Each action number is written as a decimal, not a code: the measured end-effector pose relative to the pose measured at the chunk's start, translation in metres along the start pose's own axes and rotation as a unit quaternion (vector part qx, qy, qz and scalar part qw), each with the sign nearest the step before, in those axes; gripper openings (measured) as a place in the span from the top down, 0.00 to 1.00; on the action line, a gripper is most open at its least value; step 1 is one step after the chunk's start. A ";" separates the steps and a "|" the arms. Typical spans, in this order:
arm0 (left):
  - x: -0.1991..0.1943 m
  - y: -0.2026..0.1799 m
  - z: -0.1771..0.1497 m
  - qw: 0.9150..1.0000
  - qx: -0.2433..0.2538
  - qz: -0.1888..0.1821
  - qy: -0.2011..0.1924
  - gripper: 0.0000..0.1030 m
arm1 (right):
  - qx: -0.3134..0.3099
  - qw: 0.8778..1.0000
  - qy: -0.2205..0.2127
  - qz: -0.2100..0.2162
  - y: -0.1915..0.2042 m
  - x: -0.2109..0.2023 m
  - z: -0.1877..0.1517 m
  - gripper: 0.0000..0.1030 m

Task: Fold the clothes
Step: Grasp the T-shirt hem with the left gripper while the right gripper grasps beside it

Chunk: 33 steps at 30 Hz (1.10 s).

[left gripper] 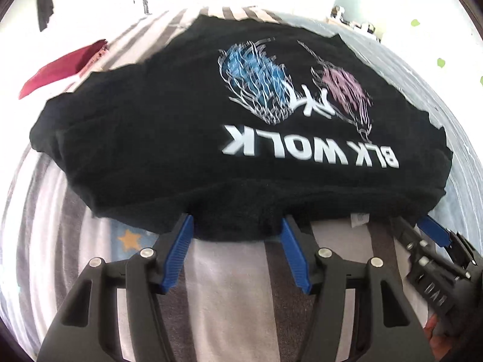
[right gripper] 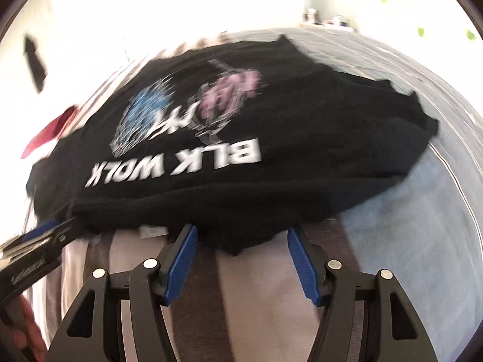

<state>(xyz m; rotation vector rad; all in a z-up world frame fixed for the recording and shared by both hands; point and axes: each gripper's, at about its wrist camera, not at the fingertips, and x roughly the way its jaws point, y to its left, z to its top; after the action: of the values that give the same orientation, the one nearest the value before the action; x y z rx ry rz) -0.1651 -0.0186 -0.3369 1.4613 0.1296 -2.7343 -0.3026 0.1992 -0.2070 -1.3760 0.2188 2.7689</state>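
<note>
A black T-shirt [left gripper: 169, 138] with a white "BLK WOLK" print and blue and pink graphics lies spread on a grey and white striped bed sheet [left gripper: 235, 286]. My left gripper [left gripper: 236, 220] stands open at the shirt's near edge, and a fold of black cloth sits between its blue fingertips. The right gripper [left gripper: 431, 235] shows at the right of that view, at the same edge. In the blurred right wrist view the T-shirt [right gripper: 302, 126] fills the middle. My right gripper [right gripper: 241, 230] is open with the hem between its tips. The left gripper [right gripper: 39, 235] is at the left edge.
A red garment [left gripper: 60, 69] lies on the bed beyond the shirt's left side. A dark garment [left gripper: 45, 0] hangs on the far wall. A light blue cloth [right gripper: 407, 226] covers the bed to the right. A white label [right gripper: 152, 230] peeks from under the hem.
</note>
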 end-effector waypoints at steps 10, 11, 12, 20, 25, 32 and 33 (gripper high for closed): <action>0.018 -0.011 0.006 1.000 0.026 0.009 0.006 0.46 | -0.061 0.998 0.001 -0.016 0.018 0.017 0.012 0.44; 0.019 -0.011 0.008 1.000 0.026 0.009 0.006 0.46 | -0.064 0.998 0.004 -0.018 0.019 0.021 0.016 0.44; 0.020 -0.010 0.009 1.000 0.025 0.008 0.006 0.50 | -0.061 0.998 0.007 -0.016 0.018 0.023 0.019 0.44; 0.022 -0.008 0.029 0.999 0.033 -0.015 -0.001 0.86 | -0.022 1.000 0.000 -0.006 -0.001 0.032 0.046 0.63; 0.008 -0.006 0.035 0.999 0.027 -0.036 -0.012 0.89 | -0.027 1.000 -0.007 0.000 -0.006 0.035 0.057 0.79; -0.038 -0.003 0.025 0.997 0.030 -0.063 -0.026 0.92 | -0.047 0.998 -0.010 0.027 -0.015 -0.005 0.051 0.92; -0.045 -0.003 0.021 0.997 0.032 -0.064 -0.025 0.92 | -0.052 0.998 -0.007 0.029 -0.016 -0.013 0.048 0.92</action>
<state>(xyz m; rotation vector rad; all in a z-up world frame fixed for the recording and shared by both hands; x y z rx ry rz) -0.1579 -0.0180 -0.2880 1.4459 0.1394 -2.9011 -0.3307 0.2224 -0.1696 -1.3929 0.1189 2.8746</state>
